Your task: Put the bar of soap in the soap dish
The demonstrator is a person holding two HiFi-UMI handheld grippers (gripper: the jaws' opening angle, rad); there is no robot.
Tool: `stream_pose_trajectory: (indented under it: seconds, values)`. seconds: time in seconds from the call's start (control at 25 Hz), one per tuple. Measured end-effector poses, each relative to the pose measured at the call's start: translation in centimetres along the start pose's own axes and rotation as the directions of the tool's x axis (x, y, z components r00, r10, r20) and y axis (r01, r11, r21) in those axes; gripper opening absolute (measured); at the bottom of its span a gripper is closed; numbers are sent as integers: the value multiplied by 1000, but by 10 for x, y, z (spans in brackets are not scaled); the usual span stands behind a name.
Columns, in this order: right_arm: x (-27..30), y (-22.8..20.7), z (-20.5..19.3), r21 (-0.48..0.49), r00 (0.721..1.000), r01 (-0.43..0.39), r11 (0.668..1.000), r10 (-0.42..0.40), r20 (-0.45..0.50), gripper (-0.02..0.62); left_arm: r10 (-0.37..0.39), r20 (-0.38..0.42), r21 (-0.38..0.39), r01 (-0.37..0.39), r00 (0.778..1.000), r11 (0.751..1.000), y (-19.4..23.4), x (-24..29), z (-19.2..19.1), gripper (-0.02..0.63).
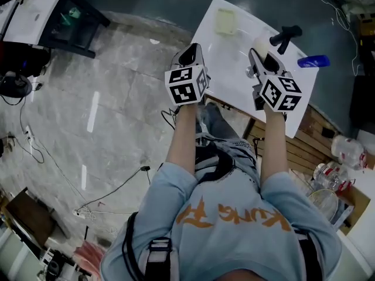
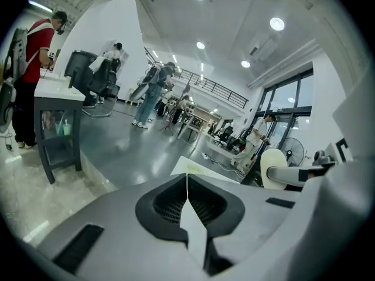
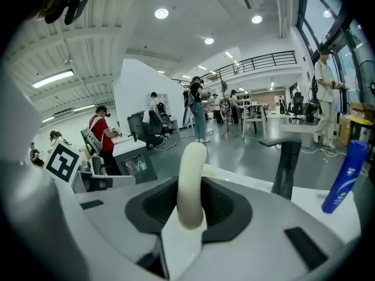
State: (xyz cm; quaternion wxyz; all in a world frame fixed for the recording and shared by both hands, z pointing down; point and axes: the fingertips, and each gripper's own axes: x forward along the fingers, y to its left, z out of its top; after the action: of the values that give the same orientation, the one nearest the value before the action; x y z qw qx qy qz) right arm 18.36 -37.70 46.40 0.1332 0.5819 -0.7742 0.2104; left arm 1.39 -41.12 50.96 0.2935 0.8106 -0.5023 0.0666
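A cream bar of soap (image 3: 190,180) stands on edge between the jaws of my right gripper (image 1: 261,50), which is shut on it over the white table (image 1: 234,81). The head view shows the soap (image 1: 261,43) at the gripper's tip. A pale, square soap dish (image 1: 225,21) lies at the table's far end, apart from both grippers. My left gripper (image 1: 188,54) hovers at the table's left edge, jaws together with nothing held. In the left gripper view its jaws (image 2: 187,183) meet in a thin line, with the soap (image 2: 275,168) off to the right.
A black upright handle (image 1: 285,37) and a blue bottle (image 1: 313,61) stand on the table's right side, close to the right gripper. Wooden slats (image 1: 304,142) and plastic bottles (image 1: 347,150) lie beside the table. Cables cross the floor at left.
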Motion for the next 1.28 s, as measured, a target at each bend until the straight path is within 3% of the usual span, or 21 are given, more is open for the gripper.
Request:
stream_pose_trajectory:
  seconds: [0.32, 0.72, 0.92, 1.08, 1.28]
  values:
    - [60, -4, 10, 80, 994, -103, 991, 105, -14, 130, 78, -3, 3, -78, 997, 997, 24, 27, 23, 25]
    - [111, -32, -2, 171, 980, -152, 973, 171, -98, 130, 81, -16, -29, -82, 997, 996, 16, 70, 21, 25]
    - [143, -38, -10, 132, 971, -127, 983, 150, -188, 130, 109, -5, -46, -109, 994, 993, 27, 78, 24, 25]
    - [171, -35, -17, 175, 960, -139, 975, 176, -218, 130, 137, -18, -60, -138, 990, 989, 40, 84, 19, 25]
    - [197, -39, -25, 191, 950, -92, 977, 144, -276, 130, 143, -42, -57, -146, 989, 988, 49, 92, 15, 25]
